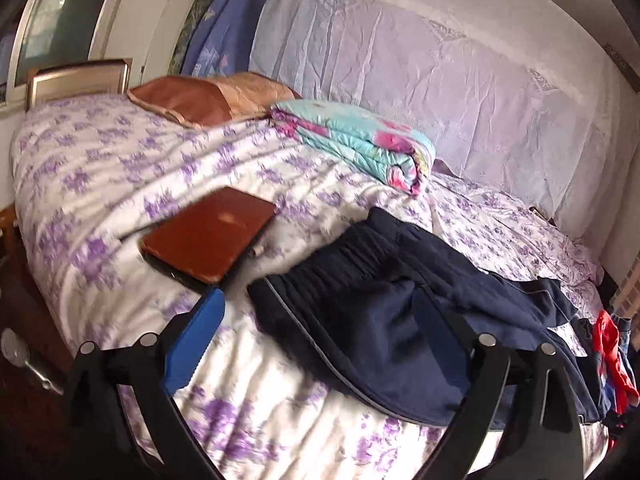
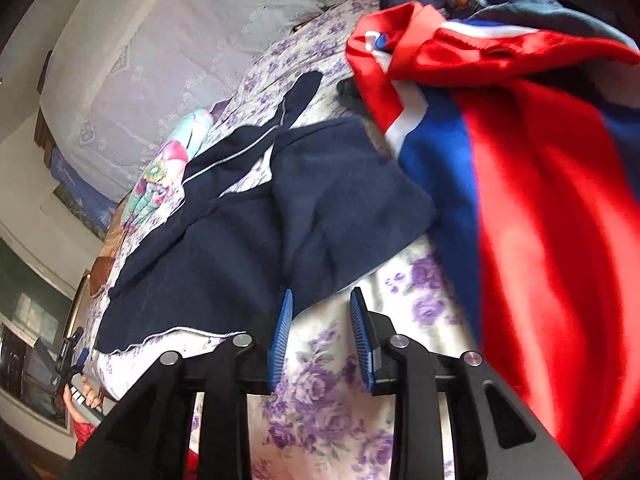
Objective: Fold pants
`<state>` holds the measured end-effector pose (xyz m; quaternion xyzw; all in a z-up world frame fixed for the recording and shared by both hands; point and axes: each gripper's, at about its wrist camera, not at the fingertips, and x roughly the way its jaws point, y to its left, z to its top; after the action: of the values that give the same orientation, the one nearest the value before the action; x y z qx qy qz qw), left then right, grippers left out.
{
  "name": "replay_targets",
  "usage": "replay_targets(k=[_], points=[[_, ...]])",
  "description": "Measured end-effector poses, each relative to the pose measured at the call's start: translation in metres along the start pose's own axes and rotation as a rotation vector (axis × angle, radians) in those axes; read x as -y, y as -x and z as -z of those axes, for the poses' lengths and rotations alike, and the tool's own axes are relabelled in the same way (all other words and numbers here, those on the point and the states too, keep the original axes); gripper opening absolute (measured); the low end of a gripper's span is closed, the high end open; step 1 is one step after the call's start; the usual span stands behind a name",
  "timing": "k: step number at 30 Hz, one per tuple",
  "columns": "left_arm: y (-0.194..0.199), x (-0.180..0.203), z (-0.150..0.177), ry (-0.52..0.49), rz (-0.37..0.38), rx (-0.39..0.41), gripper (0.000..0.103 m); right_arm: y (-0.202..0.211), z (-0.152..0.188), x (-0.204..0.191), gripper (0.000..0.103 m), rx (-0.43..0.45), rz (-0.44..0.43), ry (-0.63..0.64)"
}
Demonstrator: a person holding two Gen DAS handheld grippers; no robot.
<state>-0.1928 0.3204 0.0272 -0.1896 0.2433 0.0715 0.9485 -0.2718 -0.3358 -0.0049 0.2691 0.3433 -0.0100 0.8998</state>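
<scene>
Pants [image 1: 384,320], dark navy, lie in a loose heap on the bedspread [image 1: 120,184], close to the near edge of the bed, where both tools can reach them. Just short of the pants, the left gripper [image 1: 320,344] has its jaws spread wide with nothing between them; its right-hand finger is lost against the dark cloth. On the other side of the pants, the right gripper [image 2: 322,336] is partly open over bare bedspread, empty, the pants' hem just ahead of its left pad. I'd guess both are lined up to take new hold for a fold. Beside the pants a red and blue garment [image 2: 520,200] is bunched, cut off by the frame. Beyond the pants, a brown case [image 1: 208,236], then a folded quilt [image 1: 360,140] and pillow [image 1: 200,100]. How the legs lie I cannot make out.
</scene>
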Motion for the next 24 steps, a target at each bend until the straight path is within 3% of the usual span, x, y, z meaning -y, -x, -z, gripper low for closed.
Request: replay_targets(k=[3,7,9,11,13,17,19,20,21,22,23,24], points=[[-0.005,0.01,-0.031,-0.014,0.026,0.022,0.092,0.012,-0.016,0.0,0.036,0.058,-0.012,-0.014],[-0.06,0.059,-0.076,-0.124,0.054,-0.014,0.094,0.003,-0.023,-0.013,0.041,0.05,-0.067,-0.013],[-0.105,0.086,-0.091,-0.185,0.057,-0.103,0.094,-0.003,-0.021,-0.023,0.043,0.041,-0.067,0.007],[-0.15,0.103,-0.098,-0.223,0.006,-0.173,0.094,-0.004,-0.019,-0.026,0.043,0.034,-0.059,0.019],[-0.199,0.106,-0.1,-0.19,-0.07,-0.275,0.093,-0.002,-0.018,-0.025,0.043,0.037,-0.043,0.018],[-0.254,0.092,-0.085,-0.081,-0.092,-0.428,0.092,-0.004,-0.022,-0.02,0.044,0.036,-0.002,0.008],[-0.268,0.085,-0.075,-0.022,-0.02,-0.503,0.077,-0.01,-0.026,-0.024,0.044,0.03,-0.005,0.013],[-0.267,0.083,-0.072,-0.002,-0.003,-0.498,0.076,-0.013,-0.028,-0.027,0.044,0.028,-0.008,0.02],[-0.26,0.079,-0.073,0.015,0.013,-0.467,0.061,-0.018,-0.031,-0.032,0.044,0.025,-0.013,0.035],[-0.252,0.076,-0.076,0.037,0.046,-0.435,0.029,-0.023,-0.035,-0.037,0.044,0.023,-0.016,0.047],[-0.244,0.072,-0.082,0.059,0.055,-0.396,0.023,-0.029,-0.041,-0.043,0.044,0.019,-0.022,0.06],[-0.233,0.067,-0.088,0.093,0.073,-0.336,0.011,-0.035,-0.046,-0.049,0.044,0.015,-0.03,0.067]])
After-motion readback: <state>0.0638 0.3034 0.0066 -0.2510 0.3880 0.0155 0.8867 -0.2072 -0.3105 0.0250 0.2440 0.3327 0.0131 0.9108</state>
